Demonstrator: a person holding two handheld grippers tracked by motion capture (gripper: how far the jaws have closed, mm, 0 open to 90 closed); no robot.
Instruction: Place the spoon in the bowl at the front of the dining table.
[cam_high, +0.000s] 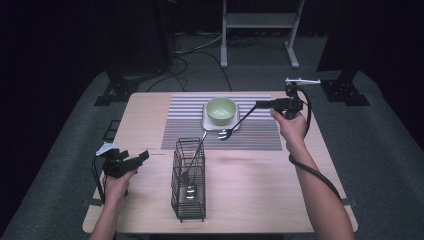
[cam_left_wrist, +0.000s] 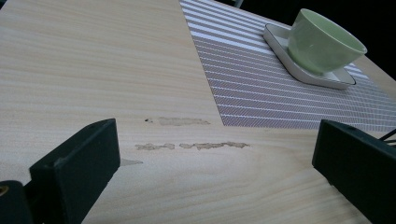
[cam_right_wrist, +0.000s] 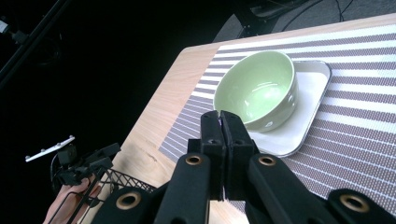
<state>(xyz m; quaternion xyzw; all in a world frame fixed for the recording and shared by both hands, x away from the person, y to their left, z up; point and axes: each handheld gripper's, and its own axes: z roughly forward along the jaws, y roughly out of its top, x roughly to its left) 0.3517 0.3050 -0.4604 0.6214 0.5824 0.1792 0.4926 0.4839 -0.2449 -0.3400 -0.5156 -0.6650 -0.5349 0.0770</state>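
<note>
On the striped placemat (cam_high: 190, 115) toward the far edge of the light wooden tabletop (cam_high: 260, 185), right gripper (cam_high: 259, 104) has its jaws pressed together on the handle of a long silver metal spoon (cam_high: 234, 125); in the right gripper view the jaws (cam_right_wrist: 219, 135) meet with no gap, handle itself hidden behind them. Spoon slants down and left from the jaws, its bowl end touching or just above the mat at the near edge of the white rounded-square plate (cam_high: 210, 123); can't tell which. Pale green ceramic bowl (cam_high: 221, 110) sits on that plate, empty inside.

Left gripper (cam_high: 134, 161) is near the left edge of the tabletop, jaws spread wide, nothing between them, just bare wood in the left gripper view.

Black wire cutlery basket (cam_high: 188, 200) stands upright toward the near edge, about mid-table. One more silver utensil (cam_high: 192, 172) leans inside it.

Progress, judged: looks like table setting from the basket. One spoon out and nearly placed beside the plate, not yet let go. Utensil in the basket probably left to do.

No brands, labels or readable writing anywhere.
</note>
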